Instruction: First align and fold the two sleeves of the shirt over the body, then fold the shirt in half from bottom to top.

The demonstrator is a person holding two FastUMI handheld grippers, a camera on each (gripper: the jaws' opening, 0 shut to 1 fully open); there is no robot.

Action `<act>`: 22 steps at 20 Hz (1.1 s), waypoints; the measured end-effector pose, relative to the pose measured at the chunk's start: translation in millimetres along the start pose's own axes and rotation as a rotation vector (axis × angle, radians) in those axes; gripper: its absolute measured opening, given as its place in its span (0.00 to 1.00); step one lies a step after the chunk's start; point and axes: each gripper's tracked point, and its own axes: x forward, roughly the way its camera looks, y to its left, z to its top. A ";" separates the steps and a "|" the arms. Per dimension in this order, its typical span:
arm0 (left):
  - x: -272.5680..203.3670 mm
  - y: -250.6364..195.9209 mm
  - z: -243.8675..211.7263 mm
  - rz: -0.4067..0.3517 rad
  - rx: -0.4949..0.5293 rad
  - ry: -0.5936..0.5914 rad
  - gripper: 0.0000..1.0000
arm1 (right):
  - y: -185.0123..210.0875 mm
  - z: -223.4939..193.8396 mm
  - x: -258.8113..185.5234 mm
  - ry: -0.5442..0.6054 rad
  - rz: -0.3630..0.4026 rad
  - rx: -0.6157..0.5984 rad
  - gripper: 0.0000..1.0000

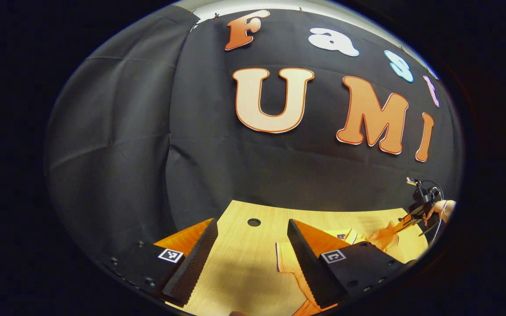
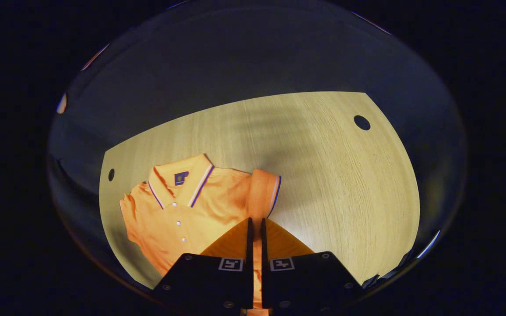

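Note:
The orange polo shirt (image 2: pixel 178 219) lies face up on the wooden table (image 2: pixel 323 175), its collar (image 2: pixel 182 181) toward the far edge. My right gripper (image 2: pixel 255 221) is shut on the cloth of one sleeve (image 2: pixel 264 193), which rises up to the fingertips. In the left gripper view, that gripper (image 1: pixel 417 210), held by a hand (image 1: pixel 444 208), pinches a raised bunch of orange fabric (image 1: pixel 387 237). My left gripper (image 1: pixel 252 224) hangs open over bare table, with nothing between its fingers. The shirt's edge (image 1: pixel 286 259) lies partly hidden behind one of its fingers.
Two round holes (image 2: pixel 362 122) (image 2: pixel 111 174) pierce the tabletop near its far corners, and one hole (image 1: pixel 254 222) sits just ahead of my left gripper. The black cloth wall (image 1: pixel 147 145) stands right behind the table edge.

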 end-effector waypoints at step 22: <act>3.2 50.8 -34.7 0.007 -0.033 0.072 0.98 | 185.6 -49.0 30.9 0.063 0.253 -0.122 0.53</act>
